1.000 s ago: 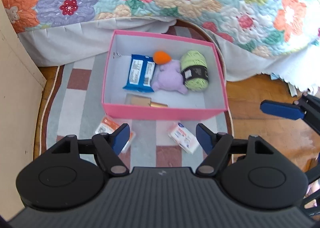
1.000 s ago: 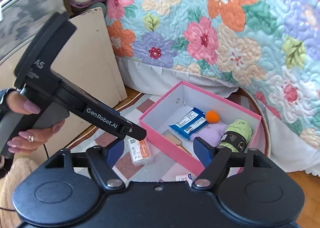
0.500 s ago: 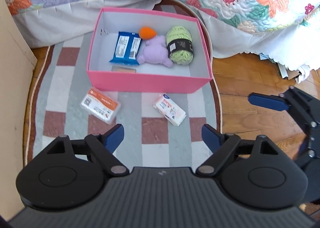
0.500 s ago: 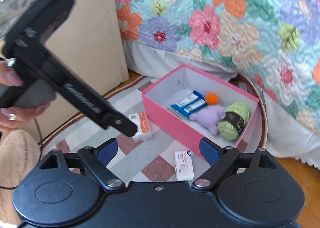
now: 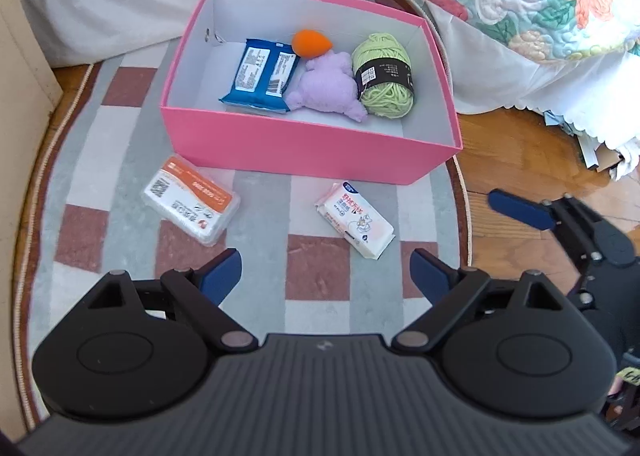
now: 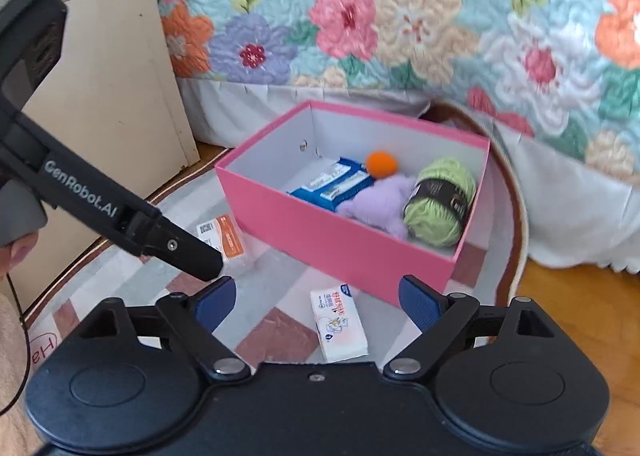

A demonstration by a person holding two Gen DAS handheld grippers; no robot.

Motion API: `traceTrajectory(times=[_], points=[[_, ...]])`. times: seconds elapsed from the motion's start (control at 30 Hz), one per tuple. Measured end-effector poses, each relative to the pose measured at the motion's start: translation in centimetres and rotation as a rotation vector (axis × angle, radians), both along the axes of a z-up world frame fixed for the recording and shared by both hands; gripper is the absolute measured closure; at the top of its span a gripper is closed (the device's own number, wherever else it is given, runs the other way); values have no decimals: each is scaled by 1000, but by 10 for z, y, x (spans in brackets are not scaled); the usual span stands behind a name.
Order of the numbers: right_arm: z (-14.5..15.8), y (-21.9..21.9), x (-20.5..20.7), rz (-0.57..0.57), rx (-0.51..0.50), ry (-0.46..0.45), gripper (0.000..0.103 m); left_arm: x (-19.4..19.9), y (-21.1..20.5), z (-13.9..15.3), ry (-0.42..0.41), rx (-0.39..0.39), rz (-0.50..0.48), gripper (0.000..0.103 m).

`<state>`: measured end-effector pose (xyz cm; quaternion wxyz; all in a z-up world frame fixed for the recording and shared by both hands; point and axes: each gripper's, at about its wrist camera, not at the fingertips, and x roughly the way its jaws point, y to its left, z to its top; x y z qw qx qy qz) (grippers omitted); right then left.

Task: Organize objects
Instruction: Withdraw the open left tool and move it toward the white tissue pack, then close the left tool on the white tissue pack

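Over the checked grey, white and maroon rug (image 5: 320,208), the left wrist camera looks steeply down. Left gripper (image 5: 326,274) hangs with its blue-padded jaws spreading wider and nothing between them. Just ahead on the rug lie two loose packets: an orange-and-white plastic-wrapped pack (image 5: 190,202) to the left and a white-and-pink tissue packet (image 5: 354,220) to the right, apart from each other, both just in front of the pink cardboard box (image 5: 304,146). Inside the box, side by side: a blue wipes pack (image 5: 260,74), a small orange egg-shaped sponge (image 5: 310,43), a lilac plush toy (image 5: 326,88) and a ball of light green yarn (image 5: 386,74) with a black label. At the right edge, over the wooden floor, the right gripper (image 5: 524,210) shows one blue finger.

Now the right wrist camera, from a shallower angle. Right gripper (image 6: 316,298) is released too, jaws wide, empty. White-and-pink tissue packet (image 6: 340,322) lies on the rug right between the fingers' line of sight, not touched. Left gripper's black finger (image 6: 176,248) reaches in from the left, its tip over the orange-and-white pack (image 6: 224,236). Pink box (image 6: 340,240) sits beyond, with the flowered quilt (image 6: 400,16) behind it.
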<state>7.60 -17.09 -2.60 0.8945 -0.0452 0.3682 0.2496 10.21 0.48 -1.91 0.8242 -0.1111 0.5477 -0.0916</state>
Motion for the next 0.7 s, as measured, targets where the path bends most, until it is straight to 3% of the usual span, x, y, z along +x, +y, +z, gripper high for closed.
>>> traceTrajectory(times=[0.1,0.23,0.37,0.53,0.57,0.63,0.7], points=[[-23,5,7,12,-29,-40,13,2,-4,-15,-81,-15,46,12],[-50,7,16,38,-34,-33,13,14,-6,-45,-50,-81,90,12],[-74,7,24,23,-66,7,13,19,-14,-72,-32,-105,53,14],[-100,15,28,40,-132,29,14,25,-22,-102,-21,-126,68,24],[-105,18,29,45,-150,31,16,26,-24,-108,-16,-126,67,25],[-113,23,31,55,-187,41,23,28,-25,-119,-6,-150,68,37],[-120,27,33,59,-219,62,39,29,-26,-128,7,-177,67,40]])
